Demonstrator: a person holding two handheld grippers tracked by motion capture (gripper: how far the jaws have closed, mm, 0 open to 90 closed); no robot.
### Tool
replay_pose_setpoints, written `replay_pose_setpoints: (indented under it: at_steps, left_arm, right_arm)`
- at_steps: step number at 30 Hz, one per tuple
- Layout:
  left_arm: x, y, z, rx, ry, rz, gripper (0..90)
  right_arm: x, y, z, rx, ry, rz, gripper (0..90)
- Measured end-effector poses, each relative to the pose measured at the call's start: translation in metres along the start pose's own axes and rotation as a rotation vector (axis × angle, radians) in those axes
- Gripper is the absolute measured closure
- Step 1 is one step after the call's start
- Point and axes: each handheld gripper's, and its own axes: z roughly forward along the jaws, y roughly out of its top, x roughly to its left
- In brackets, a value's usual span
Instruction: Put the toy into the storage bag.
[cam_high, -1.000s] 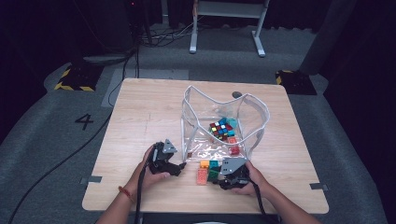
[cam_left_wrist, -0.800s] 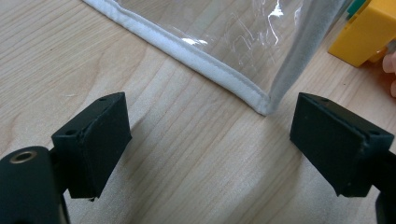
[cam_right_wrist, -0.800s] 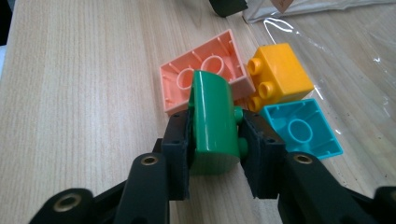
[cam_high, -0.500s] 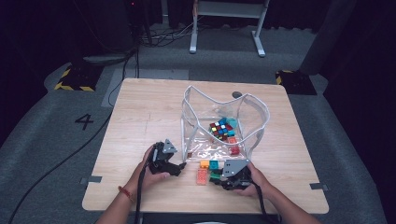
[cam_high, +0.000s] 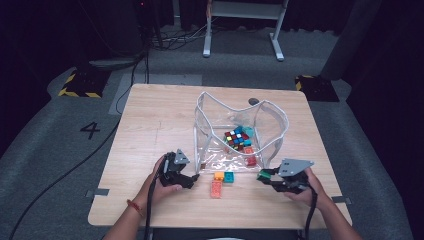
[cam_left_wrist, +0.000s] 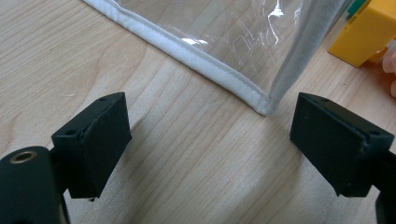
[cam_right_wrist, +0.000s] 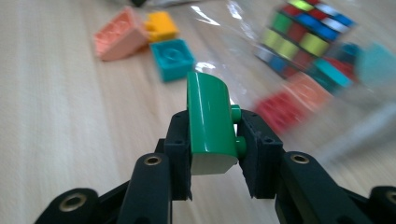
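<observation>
Looks like packing toys into the clear bag (cam_high: 272, 112) on the table (cam_high: 150, 115). About halfway done, at a guess.

Already inside the bag:
- one colour cube (cam_high: 236, 138)
- one red brick (cam_high: 251, 161)
- one orange brick (cam_high: 248, 150) just beside the red one
- some teal bits (cam_high: 247, 132) behind the cube (too blurry to count well, maybe two)

Not packed yet:
- one green brick (cam_right_wrist: 210, 121), pinched tight between the jaws of the right gripper (cam_high: 265, 176), standing on end, with its little bumps pressed against one pad. Held near the front right corner of the bag, outside it, and seemingly a bit above the wood.
- one yellow brick (cam_high: 218, 176) on the table, just in front of the bag
- one teal brick (cam_high: 229, 176), touching or almost touching the yellow one
- one pink brick (cam_high: 216, 188), just in front of those two, closer to the person

So four bricks left to go: one in hand, three lying on the wood between the two grippers.

Left gripper (cam_left_wrist: 210, 135) down low by the bag's near left corner, jaws wide apart, gripping nothing, just bare wood between them. White edge of the bag right ahead of those jaws. Could be getting ready to grab that edge and hold the bag open, though hard to say for sure.

Two grippers, one bag, one cube and seven or so small pieces in all.
</observation>
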Motion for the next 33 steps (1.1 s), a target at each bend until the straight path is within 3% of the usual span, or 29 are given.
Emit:
replay_pose_setpoints:
  at_steps: [4, 6, 10, 18, 21, 33]
  left_arm:
    - [0.0, 0.0, 0.0, -0.001, -0.002, 0.0, 12.4]
    - [0.0, 0.0, 0.0, -0.003, 0.003, 0.001, 12.4]
    - [0.0, 0.0, 0.0, -0.001, 0.001, 0.002, 12.4]
    - [0.0, 0.0, 0.0, -0.002, 0.003, 0.003, 12.4]
    - [0.0, 0.0, 0.0, -0.002, 0.003, 0.003, 12.4]
    - [0.0, 0.0, 0.0, 0.0, 0.002, 0.001, 12.4]
  right_arm:
    - [-0.02, -0.012, -0.017, -0.004, -0.072, 0.071, 67.3]
    - [-0.032, -0.016, -0.024, -0.005, -0.125, 0.075, 67.3]
    - [-0.051, -0.021, -0.035, -0.026, -0.185, 0.123, 67.3]
    - [-0.081, -0.022, -0.048, -0.064, -0.256, 0.203, 67.3]
    - [-0.092, -0.016, -0.052, -0.071, -0.293, 0.206, 67.4]
    - [-0.121, 0.034, -0.078, -0.15, -0.342, 0.193, 67.4]
